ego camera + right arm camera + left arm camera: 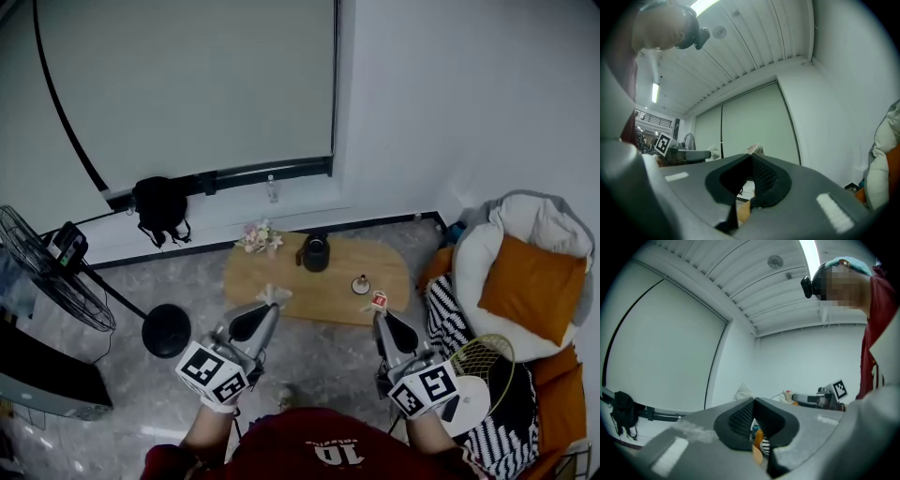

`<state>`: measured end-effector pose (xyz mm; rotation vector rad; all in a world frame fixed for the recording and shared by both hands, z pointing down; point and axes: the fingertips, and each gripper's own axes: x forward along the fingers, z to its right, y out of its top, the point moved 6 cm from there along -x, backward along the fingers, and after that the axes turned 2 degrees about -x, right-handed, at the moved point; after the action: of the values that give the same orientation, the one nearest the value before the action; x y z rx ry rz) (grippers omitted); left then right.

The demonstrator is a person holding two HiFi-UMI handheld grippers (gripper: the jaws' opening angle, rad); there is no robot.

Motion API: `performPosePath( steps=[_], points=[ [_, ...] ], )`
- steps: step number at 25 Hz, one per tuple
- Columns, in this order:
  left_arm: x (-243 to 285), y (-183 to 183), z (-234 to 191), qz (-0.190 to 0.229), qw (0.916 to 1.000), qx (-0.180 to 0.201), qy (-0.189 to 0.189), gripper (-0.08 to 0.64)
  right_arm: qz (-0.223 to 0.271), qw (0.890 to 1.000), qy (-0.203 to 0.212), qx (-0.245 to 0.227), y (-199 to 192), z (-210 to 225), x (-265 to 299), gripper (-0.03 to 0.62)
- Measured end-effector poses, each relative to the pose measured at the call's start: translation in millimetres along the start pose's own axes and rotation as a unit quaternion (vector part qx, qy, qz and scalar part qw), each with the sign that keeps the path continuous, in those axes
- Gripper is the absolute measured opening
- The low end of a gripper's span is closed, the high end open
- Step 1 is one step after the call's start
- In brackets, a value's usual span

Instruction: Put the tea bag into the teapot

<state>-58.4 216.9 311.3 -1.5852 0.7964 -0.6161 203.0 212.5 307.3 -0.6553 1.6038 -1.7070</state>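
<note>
Tea bag point(273, 293) held in the air, teapot point(316, 252) not yet reached

The left gripper point(270, 302) was seen clenched, its jaw tips pressed together on a white crumpled piece that was judged to be the tea bag. In the left gripper view the pads were shown closed, with the white piece standing just past them. The right gripper point(378, 310) was likewise closed, and a small red-and-white piece point(379, 300), perhaps a tag or wrapper, was pinched at its tip. Whether a string ran between the two pieces could not be told. Both grippers were held about level in front of the person, above the floor and just short of the near edge of the low wooden table point(281, 281).

The dark teapot was set on the far side of that table, well apart from both grippers. Whether its lid was on could not be made out. A small object point(361, 284) was seen near the table's right end, too small to be identified, and a bunch of flowers point(259, 236) lay at the far left corner.

The pick-up was judged to be done, since the bag was off the table and gripped. Nothing was shown inside or over the pot, so the greater part was judged to be left: the bag had yet to be carried across the table, brought over the teapot's opening, lowered in and let go.
</note>
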Motion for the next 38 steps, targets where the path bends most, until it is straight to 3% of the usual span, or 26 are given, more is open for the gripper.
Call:
performPosePath(
  steps=[10,18,27,38],
  points=[
    [-8.5,-6.3,34.2,-0.003,0.9998,0.01,0.014,0.003,0.006,1.0,0.014,0.014,-0.9,1.7,-30.9,0.002],
    [-10.1,-17.1,35.4,-0.01,0.9997,0.003,0.023,0.003,-0.002,1.0,0.009,0.023,-9.9,10.5,-35.3,0.002],
    [29.9,-23.3,-3.5,-0.009,0.9999,0.005,-0.001,0.003,-0.019,0.999,-0.015,0.024,-22.0,31.8,-7.1,0.002],
    [88.6,-14.7,-68.8,-0.003,0.9988,0.013,-0.047,0.003,-0.008,1.0,-0.025,0.014,-17.3,61.6,65.9,0.002]
  ],
)
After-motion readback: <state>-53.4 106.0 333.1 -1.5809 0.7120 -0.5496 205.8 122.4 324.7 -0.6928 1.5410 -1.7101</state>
